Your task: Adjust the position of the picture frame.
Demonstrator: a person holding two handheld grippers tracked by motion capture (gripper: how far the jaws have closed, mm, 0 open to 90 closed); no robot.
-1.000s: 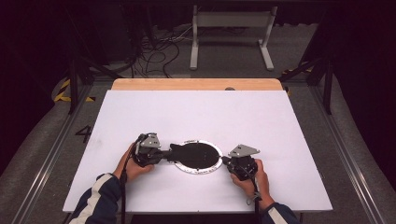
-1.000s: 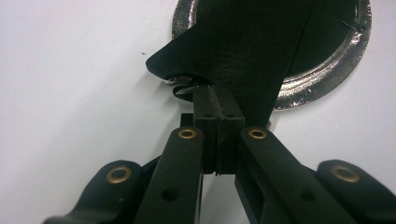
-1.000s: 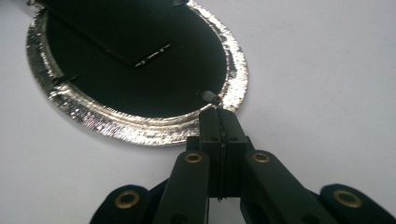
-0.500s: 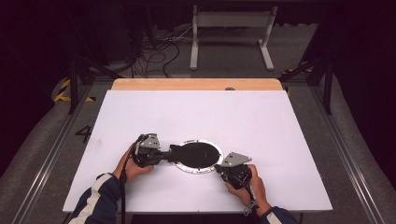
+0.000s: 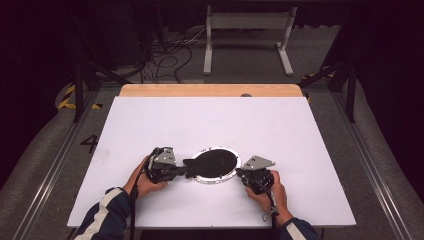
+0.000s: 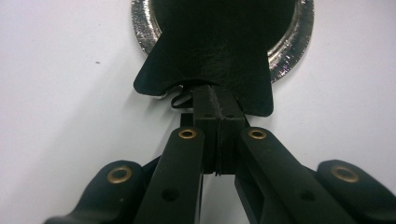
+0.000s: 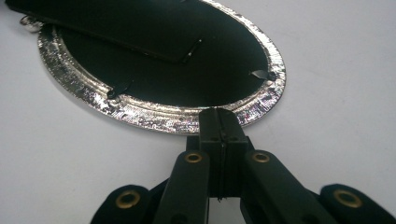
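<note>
Oval frame lay between both tools near the surface's front edge.
The silver-rimmed frame (image 5: 216,165) ran lengthwise from the left tool (image 5: 181,171) to the right tool (image 5: 243,174). The left tool view showed its jaws together at the black backing's flared tail (image 6: 205,70); the right tool view showed its jaws closed against the rim (image 7: 182,122), whether gripping it I could not tell.

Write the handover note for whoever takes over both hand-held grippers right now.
Left hand-held gripper: jaws together at the black stand flap of the oval silver frame.
Right hand-held gripper: jaws together at the frame's rim; grip unclear.
Frame lies back-up near the front of the white table.
Done: both grippers at the frame.
Left: probably working the backing; the flap is not fully raised.
</note>
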